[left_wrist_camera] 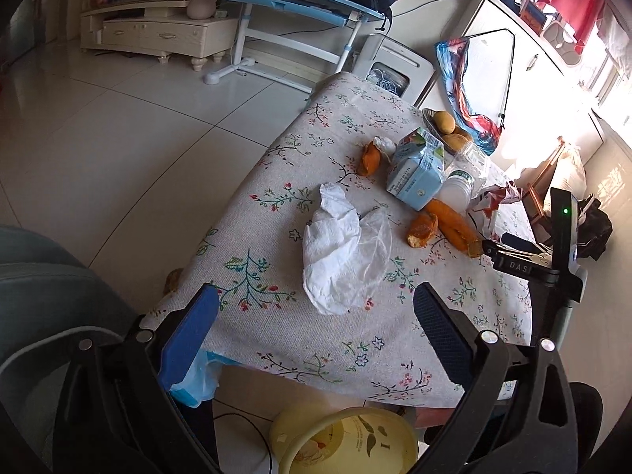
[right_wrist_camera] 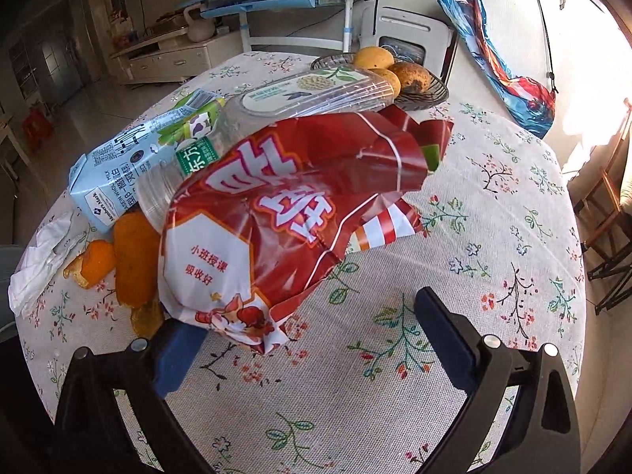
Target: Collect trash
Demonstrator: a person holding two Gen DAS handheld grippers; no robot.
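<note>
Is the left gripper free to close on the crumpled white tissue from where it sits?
Probably yes. The left gripper is open, and the crumpled white tissue lies just ahead between its fingers on the tablecloth. Nothing lies between them; the orange peels lie farther off.

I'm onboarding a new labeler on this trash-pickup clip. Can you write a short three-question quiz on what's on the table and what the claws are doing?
1. True or false: the right claw is shut on the red snack bag.
2. Which item lies nearest the left claw? A) milk carton B) crumpled white tissue C) fruit bowl
3. Fill in: the orange scraps beside the carton are ____.

Key: 1. False; its fingers stand apart, with the bag's lower end just ahead. 2. B. 3. Fruit peels.
</note>
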